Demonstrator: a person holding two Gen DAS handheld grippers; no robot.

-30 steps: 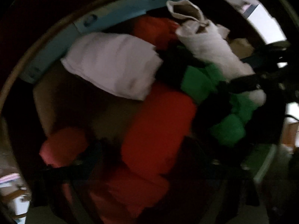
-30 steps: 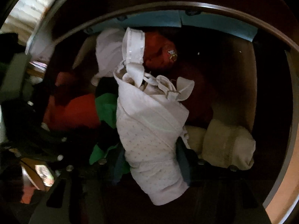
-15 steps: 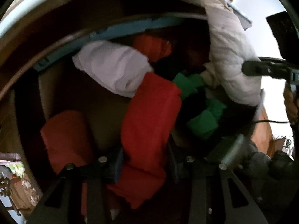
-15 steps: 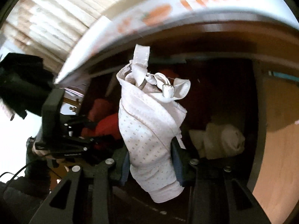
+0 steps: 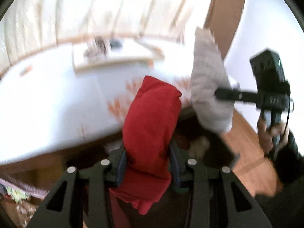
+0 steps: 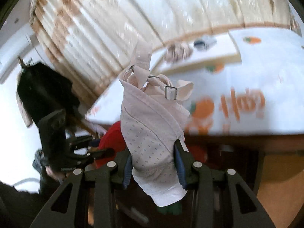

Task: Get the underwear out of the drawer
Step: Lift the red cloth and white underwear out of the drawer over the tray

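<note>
My left gripper [image 5: 147, 163] is shut on a folded red piece of underwear [image 5: 152, 125] and holds it up above the dark open drawer [image 5: 197, 133]. My right gripper [image 6: 153, 166] is shut on a pale pink dotted bra [image 6: 152, 129] with straps and a buckle sticking up. The bra also shows in the left wrist view [image 5: 209, 93], held by the right gripper [image 5: 224, 95]. The red piece shows in the right wrist view [image 6: 112, 138] behind the bra.
A bed with a white carrot-print sheet [image 6: 256, 87] lies beyond the drawer, with a flat white board [image 5: 112, 55] and small items on it. Curtains [image 6: 133, 15] hang behind. Wooden floor [image 5: 247, 152] lies to the right. More clothes lie in the drawer [image 6: 197, 152].
Both grippers have risen out of the drawer with their garments, and the views have swung from the dark drawer interior up to the bed and curtains.
</note>
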